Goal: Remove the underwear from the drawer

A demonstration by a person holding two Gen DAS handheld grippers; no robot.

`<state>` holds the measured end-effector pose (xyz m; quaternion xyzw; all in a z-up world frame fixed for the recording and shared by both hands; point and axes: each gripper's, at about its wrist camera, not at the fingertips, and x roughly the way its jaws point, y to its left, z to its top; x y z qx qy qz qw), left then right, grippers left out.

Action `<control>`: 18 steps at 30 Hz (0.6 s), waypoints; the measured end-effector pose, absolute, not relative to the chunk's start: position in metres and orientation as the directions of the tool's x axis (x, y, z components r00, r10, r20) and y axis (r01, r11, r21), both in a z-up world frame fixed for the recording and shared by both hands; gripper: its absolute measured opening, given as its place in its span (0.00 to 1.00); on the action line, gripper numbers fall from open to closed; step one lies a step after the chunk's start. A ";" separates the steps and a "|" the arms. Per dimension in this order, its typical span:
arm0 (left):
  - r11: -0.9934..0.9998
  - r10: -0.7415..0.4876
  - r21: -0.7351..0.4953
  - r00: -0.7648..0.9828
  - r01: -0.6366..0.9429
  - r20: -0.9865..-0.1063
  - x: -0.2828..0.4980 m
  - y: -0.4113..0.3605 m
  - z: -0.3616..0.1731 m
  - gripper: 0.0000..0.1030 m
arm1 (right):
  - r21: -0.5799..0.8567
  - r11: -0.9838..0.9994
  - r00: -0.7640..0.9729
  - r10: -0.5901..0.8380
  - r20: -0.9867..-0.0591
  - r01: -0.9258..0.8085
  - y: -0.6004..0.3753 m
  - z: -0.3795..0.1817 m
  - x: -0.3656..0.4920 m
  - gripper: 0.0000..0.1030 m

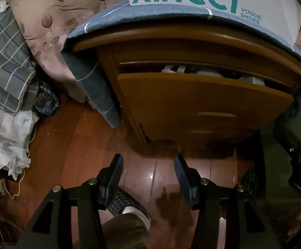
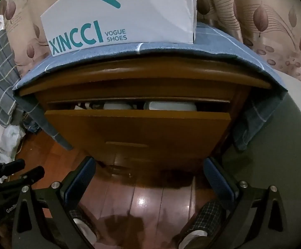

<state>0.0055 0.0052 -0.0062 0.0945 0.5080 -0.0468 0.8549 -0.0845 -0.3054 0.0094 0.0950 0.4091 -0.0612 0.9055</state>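
Underwear, pale folded bundles, shows through the gap of the slightly open drawer under the nightstand's front edge. Both tongs hang empty above the floor: left tongs half open, right tongs fully spread.

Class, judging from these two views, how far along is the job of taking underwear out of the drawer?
Done: the top drawer stands slightly open, with pale folded items showing in the gap. In hand: nothing; the left tool and right tool are both open and empty above the floor. Left: widen the drawer, grasp the underwear, lift it out.
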 end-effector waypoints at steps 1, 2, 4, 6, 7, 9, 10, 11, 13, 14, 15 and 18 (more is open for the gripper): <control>0.978 0.016 0.114 0.478 0.177 -0.878 0.006 0.006 -0.006 0.51 | 0.121 0.975 0.658 -0.034 -0.752 0.189 -0.305 0.010 -0.084 0.99; 0.978 0.016 0.113 0.477 0.177 -0.879 0.006 0.006 -0.006 0.51 | 0.117 0.975 0.659 -0.037 -0.751 0.188 -0.305 0.010 -0.085 0.99; 0.977 0.018 0.116 0.478 0.176 -0.878 0.006 0.005 -0.006 0.51 | 0.112 0.976 0.660 -0.040 -0.750 0.187 -0.304 0.010 -0.085 0.99; 0.977 0.017 0.115 0.475 0.178 -0.880 0.006 0.005 -0.007 0.51 | 0.118 0.976 0.661 -0.034 -0.750 0.184 -0.304 0.010 -0.084 0.99; 0.977 0.019 0.117 0.475 0.178 -0.880 0.006 0.005 -0.008 0.51 | 0.118 0.976 0.660 -0.033 -0.751 0.183 -0.304 0.009 -0.084 0.99; 0.977 0.018 0.117 0.473 0.180 -0.881 0.006 0.004 -0.009 0.50 | 0.114 0.976 0.655 -0.035 -0.755 0.184 -0.304 0.009 -0.083 0.99; 0.976 0.020 0.120 0.473 0.181 -0.881 0.006 0.004 -0.009 0.51 | 0.113 0.976 0.652 -0.037 -0.757 0.186 -0.304 0.008 -0.082 0.99; 0.976 0.021 0.120 0.473 0.181 -0.881 0.006 0.005 -0.009 0.51 | 0.114 0.976 0.650 -0.036 -0.759 0.187 -0.304 0.008 -0.082 0.99; 0.977 0.017 0.116 0.473 0.181 -0.881 0.005 0.006 -0.009 0.50 | 0.113 0.976 0.649 -0.037 -0.760 0.188 -0.304 0.007 -0.083 0.99; 0.977 0.019 0.118 0.475 0.180 -0.880 0.004 0.006 -0.009 0.51 | 0.112 0.976 0.650 -0.038 -0.759 0.188 -0.304 0.008 -0.083 0.99; 0.976 0.020 0.120 0.476 0.180 -0.879 0.004 0.006 -0.010 0.50 | 0.112 0.976 0.651 -0.038 -0.758 0.187 -0.303 0.008 -0.083 0.99; 0.977 0.019 0.118 0.473 0.180 -0.881 0.004 0.006 -0.010 0.51 | 0.115 0.976 0.651 -0.034 -0.758 0.185 -0.303 0.008 -0.082 0.99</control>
